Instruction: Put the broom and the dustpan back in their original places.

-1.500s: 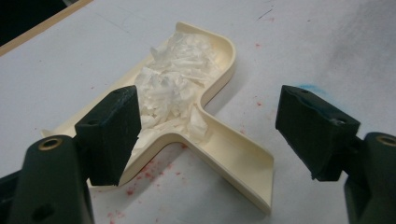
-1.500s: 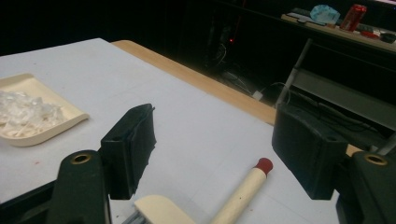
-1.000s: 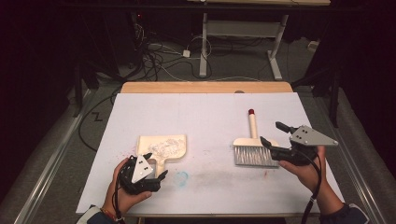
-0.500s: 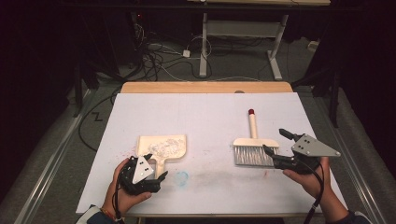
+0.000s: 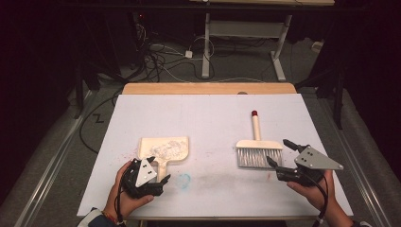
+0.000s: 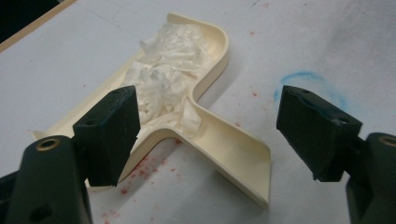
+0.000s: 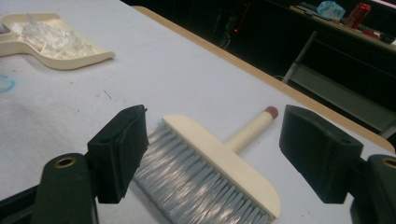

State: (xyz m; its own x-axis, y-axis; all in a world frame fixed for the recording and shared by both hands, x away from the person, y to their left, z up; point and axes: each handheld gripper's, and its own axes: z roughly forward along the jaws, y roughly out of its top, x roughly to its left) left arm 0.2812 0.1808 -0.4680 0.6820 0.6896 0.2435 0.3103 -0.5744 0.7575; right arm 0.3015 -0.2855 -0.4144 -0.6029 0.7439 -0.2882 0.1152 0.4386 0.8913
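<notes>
A cream dustpan [image 5: 176, 142] holding shredded white paper [image 6: 163, 79] lies on the white table cover at the front left. Its handle [image 6: 233, 154] points toward my left gripper [image 5: 158, 172], whose jaws stand open on either side of the handle end without touching it. At the front right lies a hand brush [image 5: 259, 145] with grey bristles [image 7: 196, 186], a cream handle and a red tip. My right gripper [image 5: 277, 151] sits just right of the brush head. Its jaws have just been opening wider, and the brush head [image 7: 219, 149] lies ahead of them, untouched.
A blue chalk ring [image 5: 183, 179] and red specks [image 6: 140, 168] mark the cover beside the dustpan handle. A wooden table edge [image 5: 208, 88] runs along the far side. Cables and a desk frame [image 5: 206, 42] stand on the floor behind.
My right gripper has come down and toward the table's near edge beside the brush head, with its jaws spread wider. The left gripper, dustpan and brush have stayed put.
</notes>
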